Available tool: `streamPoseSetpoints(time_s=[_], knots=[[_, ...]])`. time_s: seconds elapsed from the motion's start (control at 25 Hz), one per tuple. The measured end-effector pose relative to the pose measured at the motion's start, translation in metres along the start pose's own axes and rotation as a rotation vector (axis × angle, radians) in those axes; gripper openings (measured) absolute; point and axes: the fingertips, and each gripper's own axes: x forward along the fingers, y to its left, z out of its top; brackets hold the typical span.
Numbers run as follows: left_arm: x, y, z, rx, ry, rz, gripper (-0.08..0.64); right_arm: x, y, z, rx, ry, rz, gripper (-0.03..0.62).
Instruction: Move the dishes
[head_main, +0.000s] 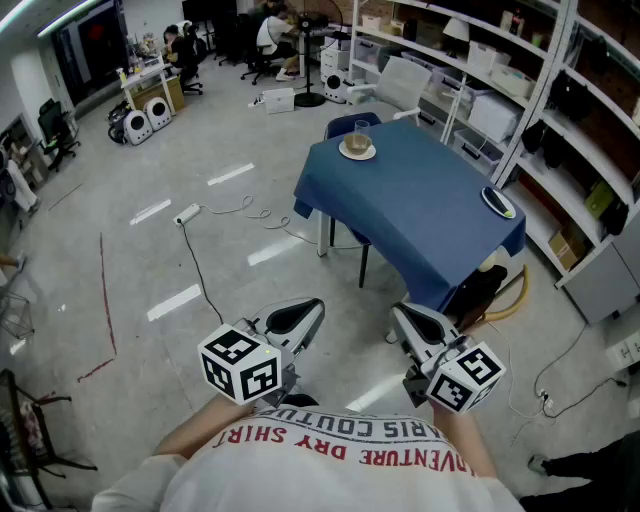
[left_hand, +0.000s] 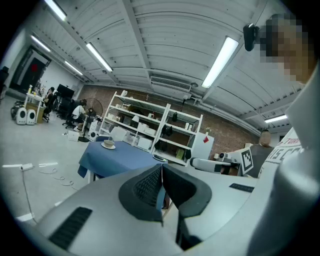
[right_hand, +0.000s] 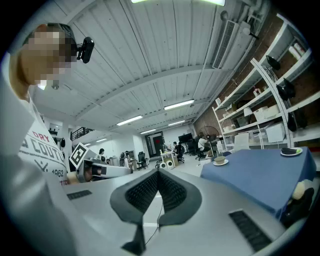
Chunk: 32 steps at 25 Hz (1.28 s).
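A blue-clothed table (head_main: 420, 215) stands ahead of me on the grey floor. At its far corner a cup sits on a saucer (head_main: 357, 148) (left_hand: 108, 145) (right_hand: 219, 161). Near its right edge lies a small dark dish (head_main: 498, 202) (right_hand: 290, 151) with something yellow-green in it. My left gripper (head_main: 305, 312) (left_hand: 162, 172) and right gripper (head_main: 405, 318) (right_hand: 158, 178) are held close to my body, well short of the table. Both are shut with nothing between the pads.
Metal shelving (head_main: 520, 90) with boxes runs behind and right of the table. A chair (head_main: 350, 125) stands at the table's far side. Cables (head_main: 225, 215) lie on the floor to the left. People sit at desks (head_main: 270, 40) far back.
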Motion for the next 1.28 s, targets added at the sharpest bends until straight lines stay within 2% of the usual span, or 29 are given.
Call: streamPoseSetpoints(time_s=[0.32,0.52,0.56,0.64,0.68,1.0,1.28], knots=[[-0.008,-0.003,0.001,-0.002,-0.003,0.009,0.029,-0.002,0.007,0.000,-0.015,0.011,0.007,0.022],[-0.007,0.004,0.003,0.004,-0.001,0.012,0.029,0.003,-0.003,0.008,-0.002,-0.057,-0.046,0.025],[-0.006,0.005,0.005,0.004,-0.002,0.013,0.029,0.005,-0.006,0.010,-0.006,-0.061,-0.050,0.046],[-0.003,0.010,0.007,0.005,-0.002,0.014,0.029,0.010,-0.009,0.013,-0.015,-0.064,-0.039,0.197],[-0.001,0.012,0.008,0.005,-0.001,0.014,0.029,0.013,-0.012,0.014,-0.018,-0.065,-0.034,0.216],[0.029,0.065,0.022,-0.003,-0.001,0.021,0.029,0.061,-0.055,0.012,-0.029,-0.039,-0.056,0.236],[0.076,0.147,0.054,-0.022,0.023,0.004,0.029,0.138,-0.111,0.020,-0.030,-0.014,-0.108,0.283]])
